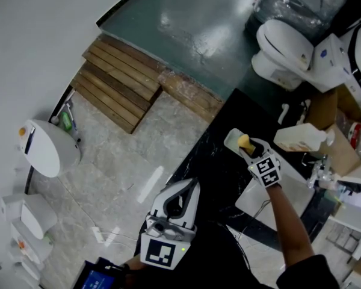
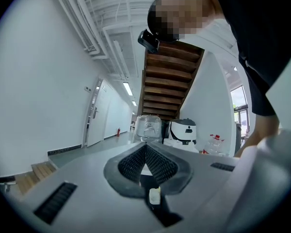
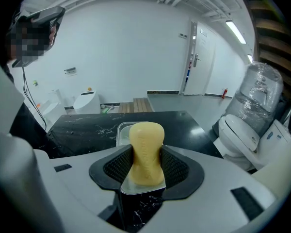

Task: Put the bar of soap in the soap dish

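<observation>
Left hand-held gripper [image 2: 145, 148]: jaws together, empty, at 7 o'clock from the other. Right hand-held gripper [image 3: 145, 161]: jaws clamped on the yellow bar of soap [image 3: 146, 142], long axis running out along them. Soap dish [image 3: 121, 130]: on the black desk [image 3: 82, 127], just beyond the bar at 12 o'clock; right arm nearer.

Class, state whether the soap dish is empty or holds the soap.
Empty: the soap dish shows bare, while the soap sits clamped in the right gripper.

White grippers [image 1: 183, 192] [image 1: 249, 146], black ribbed jaws, dark sleeve [image 1: 304, 274]
</observation>
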Motion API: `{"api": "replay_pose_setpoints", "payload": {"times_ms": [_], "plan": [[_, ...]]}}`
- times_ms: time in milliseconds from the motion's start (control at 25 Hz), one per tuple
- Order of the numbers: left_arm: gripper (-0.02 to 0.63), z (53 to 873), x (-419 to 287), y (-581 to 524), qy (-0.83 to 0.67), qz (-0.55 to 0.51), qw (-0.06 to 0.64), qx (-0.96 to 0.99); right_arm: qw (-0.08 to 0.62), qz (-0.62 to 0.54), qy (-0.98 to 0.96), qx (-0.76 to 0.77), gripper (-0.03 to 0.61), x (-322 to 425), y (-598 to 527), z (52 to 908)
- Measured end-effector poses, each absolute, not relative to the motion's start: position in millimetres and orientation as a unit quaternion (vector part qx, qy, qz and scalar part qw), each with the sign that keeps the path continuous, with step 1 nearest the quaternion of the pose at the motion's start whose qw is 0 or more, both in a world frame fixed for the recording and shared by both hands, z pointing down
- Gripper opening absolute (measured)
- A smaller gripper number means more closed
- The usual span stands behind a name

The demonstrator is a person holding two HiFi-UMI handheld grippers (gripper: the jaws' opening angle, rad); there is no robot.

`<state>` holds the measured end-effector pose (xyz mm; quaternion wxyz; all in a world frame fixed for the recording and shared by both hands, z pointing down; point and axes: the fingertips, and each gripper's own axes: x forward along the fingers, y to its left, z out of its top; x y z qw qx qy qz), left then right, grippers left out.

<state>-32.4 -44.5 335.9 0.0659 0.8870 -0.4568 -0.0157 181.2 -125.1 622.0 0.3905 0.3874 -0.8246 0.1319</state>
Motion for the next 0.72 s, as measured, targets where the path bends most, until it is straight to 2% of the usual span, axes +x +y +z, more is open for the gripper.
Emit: {"api": "replay_pose_setpoints", "payload": {"times_ms": [720], "plan": [[0.002, 340.7, -51.7, -35.3, -0.477, -0.011, 0.075, 0.876, 0.423, 0.146, -0.835, 0.321, 0.172, 171.0, -128.2, 631.0]]}}
